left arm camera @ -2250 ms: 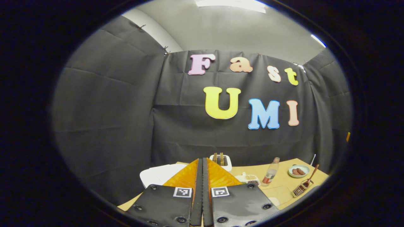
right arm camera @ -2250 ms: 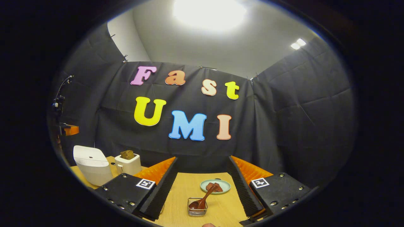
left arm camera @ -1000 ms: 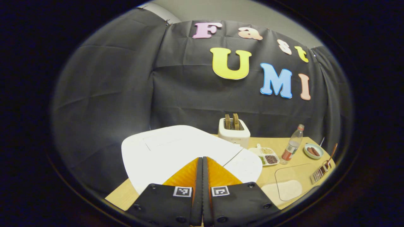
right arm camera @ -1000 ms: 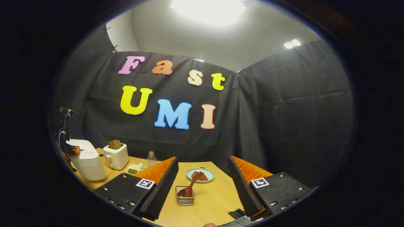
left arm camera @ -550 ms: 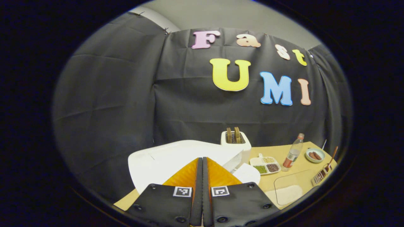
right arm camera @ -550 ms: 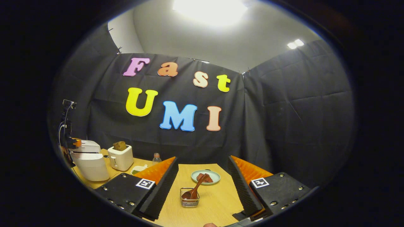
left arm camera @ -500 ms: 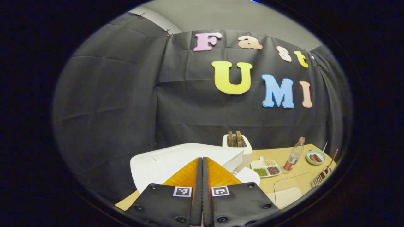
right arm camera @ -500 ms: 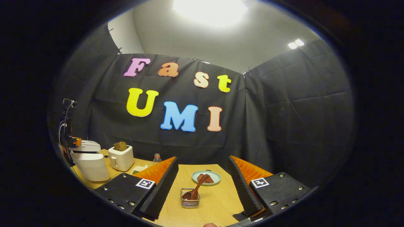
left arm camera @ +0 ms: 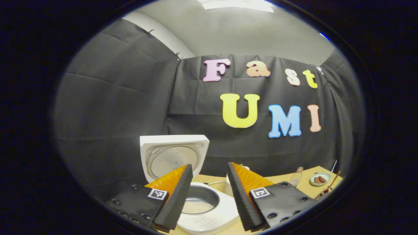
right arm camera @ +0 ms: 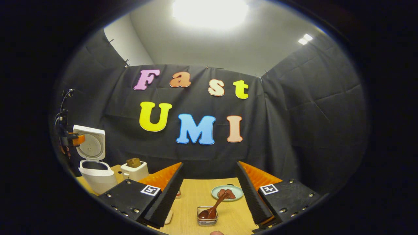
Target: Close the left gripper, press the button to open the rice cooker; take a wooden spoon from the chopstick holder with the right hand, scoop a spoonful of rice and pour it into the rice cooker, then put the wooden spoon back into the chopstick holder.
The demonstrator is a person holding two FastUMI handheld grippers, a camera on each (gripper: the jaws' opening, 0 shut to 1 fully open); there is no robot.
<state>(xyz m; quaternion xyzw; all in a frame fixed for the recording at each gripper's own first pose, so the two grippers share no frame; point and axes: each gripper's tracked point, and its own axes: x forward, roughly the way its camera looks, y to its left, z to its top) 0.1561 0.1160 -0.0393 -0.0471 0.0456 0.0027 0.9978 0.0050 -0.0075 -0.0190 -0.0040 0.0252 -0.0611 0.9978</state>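
The white rice cooker [left arm camera: 209, 215] stands just below my left gripper [left arm camera: 209, 166], which is open with nothing between its fingers. The cooker's lid [left arm camera: 174, 156] stands upright and the inner pot [left arm camera: 204, 200] shows. In the right gripper view the rice cooker [right arm camera: 96, 178] is at the far left, lid [right arm camera: 89, 145] raised, with the left gripper [right arm camera: 75, 139] beside the lid. My right gripper [right arm camera: 209, 169] is open above the table. Ahead of it, a wire chopstick holder [right arm camera: 207, 220] holds a wooden spoon [right arm camera: 214, 207], bowl end down.
A white toaster [right arm camera: 134, 170] with bread stands right of the cooker. A pale green plate [right arm camera: 227, 192] of brown food lies behind the holder. In the left gripper view, a bottle [left arm camera: 296, 178] and the same plate [left arm camera: 318, 179] sit on the wooden table [left arm camera: 287, 178].
The rice cooker lid has swung from flat to fully upright. My left gripper has gone from shut to open and has drawn back from the lid. The right gripper stays open, hardly moved.
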